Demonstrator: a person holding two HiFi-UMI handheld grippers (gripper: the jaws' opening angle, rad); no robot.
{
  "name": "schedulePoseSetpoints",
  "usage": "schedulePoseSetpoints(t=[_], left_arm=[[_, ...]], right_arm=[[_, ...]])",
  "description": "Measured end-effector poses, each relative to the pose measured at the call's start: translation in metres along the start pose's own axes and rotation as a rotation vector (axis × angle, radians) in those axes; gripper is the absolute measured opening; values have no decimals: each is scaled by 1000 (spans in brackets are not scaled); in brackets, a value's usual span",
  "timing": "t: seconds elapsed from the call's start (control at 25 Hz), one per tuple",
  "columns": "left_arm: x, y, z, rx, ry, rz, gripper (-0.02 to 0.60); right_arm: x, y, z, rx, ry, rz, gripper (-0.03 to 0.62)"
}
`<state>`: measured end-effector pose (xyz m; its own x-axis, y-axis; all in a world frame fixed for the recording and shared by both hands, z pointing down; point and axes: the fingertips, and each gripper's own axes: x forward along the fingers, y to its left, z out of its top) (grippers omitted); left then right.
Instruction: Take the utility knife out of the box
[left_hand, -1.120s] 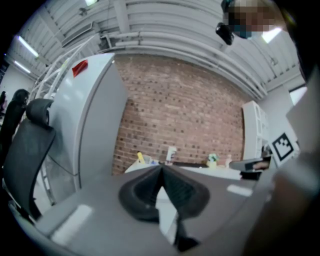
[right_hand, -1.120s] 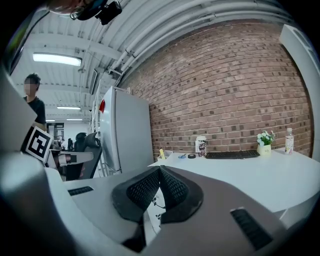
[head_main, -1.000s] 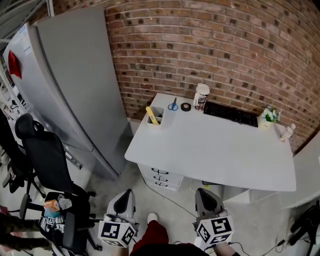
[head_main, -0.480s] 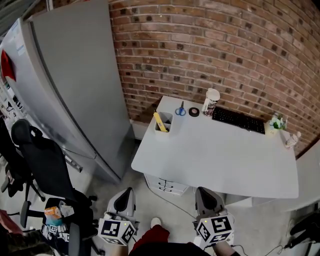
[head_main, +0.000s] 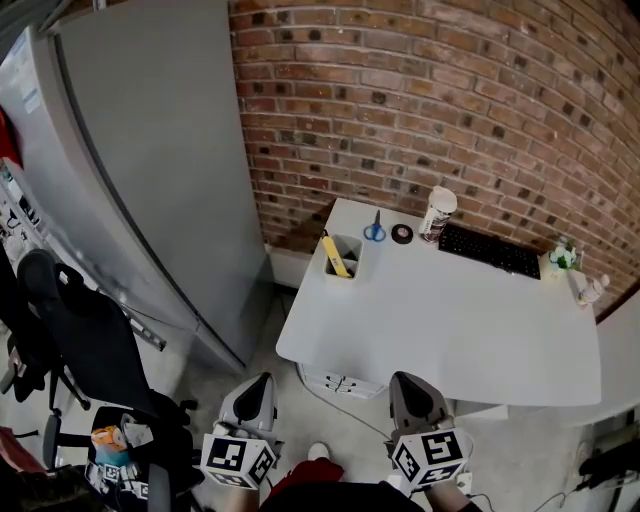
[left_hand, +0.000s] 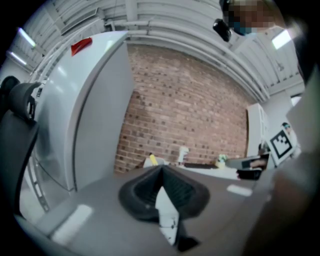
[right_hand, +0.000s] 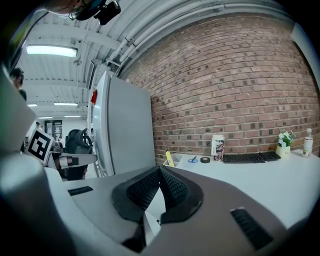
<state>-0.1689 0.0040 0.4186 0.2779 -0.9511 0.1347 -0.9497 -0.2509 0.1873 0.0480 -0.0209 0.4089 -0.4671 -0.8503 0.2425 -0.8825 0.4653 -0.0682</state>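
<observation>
I had both grippers low at the bottom of the head view, well apart from the white surface (head_main: 450, 320). The left gripper (head_main: 252, 395) had its jaws pressed together with nothing between them. The right gripper (head_main: 412, 395) was the same, with its jaws together and empty.

The yellow utility knife (head_main: 335, 254) stood tilted in the small open box (head_main: 350, 262) by the surface's left edge, its top poking above the rim. Between the box and the brick wall (head_main: 450, 90) lay blue-handled scissors (head_main: 374, 231), with a black tape roll (head_main: 402, 233) just beside them and a cup (head_main: 436, 213) near that. A black keyboard (head_main: 490, 251) ran along the back, and a small plant (head_main: 563, 258) and a bottle (head_main: 592, 290) sat at the far right. A tall grey cabinet (head_main: 150, 160) stood left of the surface, and a black office chair (head_main: 80, 330) was on the floor further left.
</observation>
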Motion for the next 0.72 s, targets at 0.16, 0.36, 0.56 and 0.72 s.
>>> schedulePoseSetpoints(t=[0.16, 0.36, 0.56, 0.72], left_arm=[[9, 11, 4, 4, -3, -9, 3], [18, 22, 5, 16, -3, -23, 3], [26, 26, 7, 30, 6, -53, 3], [31, 30, 8, 28, 9, -66, 3]], right_arm=[[14, 2, 4, -1, -1, -12, 8], [27, 3, 3, -1, 0, -28, 8], [34, 4, 4, -3, -1, -48, 8], [37, 6, 4, -6, 9, -60, 8]])
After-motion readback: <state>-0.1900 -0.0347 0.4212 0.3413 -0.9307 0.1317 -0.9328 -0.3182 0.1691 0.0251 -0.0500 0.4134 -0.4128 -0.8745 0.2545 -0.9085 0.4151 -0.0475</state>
